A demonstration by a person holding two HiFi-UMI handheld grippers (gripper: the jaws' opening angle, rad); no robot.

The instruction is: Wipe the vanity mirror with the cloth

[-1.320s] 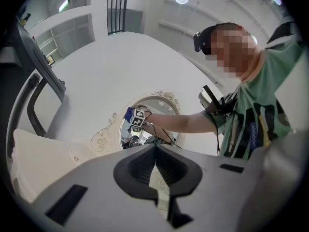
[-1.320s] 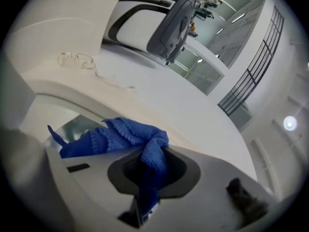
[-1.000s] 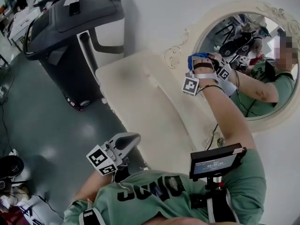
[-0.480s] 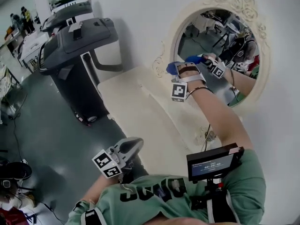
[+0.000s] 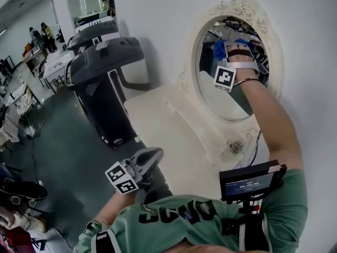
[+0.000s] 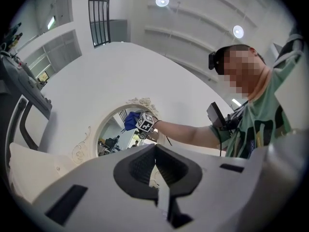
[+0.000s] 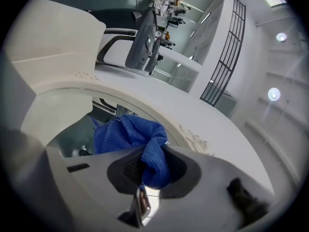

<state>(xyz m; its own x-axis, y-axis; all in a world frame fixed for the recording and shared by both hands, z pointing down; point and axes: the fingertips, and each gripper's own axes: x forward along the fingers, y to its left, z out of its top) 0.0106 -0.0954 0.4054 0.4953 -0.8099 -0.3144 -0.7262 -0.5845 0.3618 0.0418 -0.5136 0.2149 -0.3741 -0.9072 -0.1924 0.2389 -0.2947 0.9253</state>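
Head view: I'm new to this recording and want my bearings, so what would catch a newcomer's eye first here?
The oval vanity mirror in its ornate cream frame on the white wall stands out first. The right gripper is raised to the mirror's upper part, its fingers shut on a bright blue cloth at the glass. The left gripper hangs low in front of the person's waist, shut and empty.
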